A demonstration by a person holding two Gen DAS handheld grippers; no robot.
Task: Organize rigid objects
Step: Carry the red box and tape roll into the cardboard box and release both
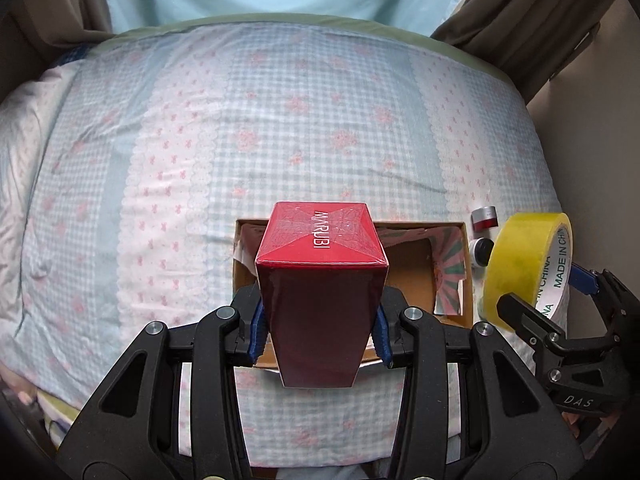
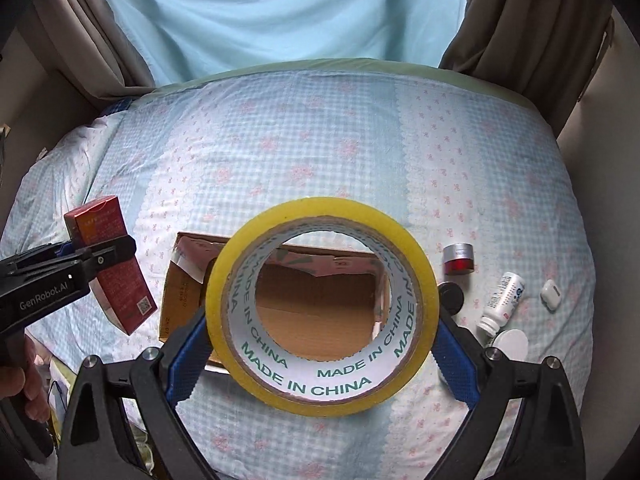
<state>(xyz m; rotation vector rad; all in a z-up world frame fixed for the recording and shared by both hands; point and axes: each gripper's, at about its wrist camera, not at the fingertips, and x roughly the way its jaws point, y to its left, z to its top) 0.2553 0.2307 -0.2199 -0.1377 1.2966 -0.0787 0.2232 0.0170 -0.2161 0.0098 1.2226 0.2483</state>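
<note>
our left tongs [image 1: 320,330] grip the red box [image 1: 322,280] upright; right tongs [image 2: 320,354] clamp the tape roll [image 2: 320,344]; the cardboard box [image 2: 316,300] lies at twelve o'clock, just beyond both.

A bed [image 2: 320,152] wore a blue gingham sheet (pink flowers scattered across it). Behind hung a pale blue curtain [image 2: 280,12], flanked by brown drapes [image 2: 520,32].

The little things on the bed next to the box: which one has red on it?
The small round jar with the silver top and red bottom. The bottle and earbud case are white.
</note>
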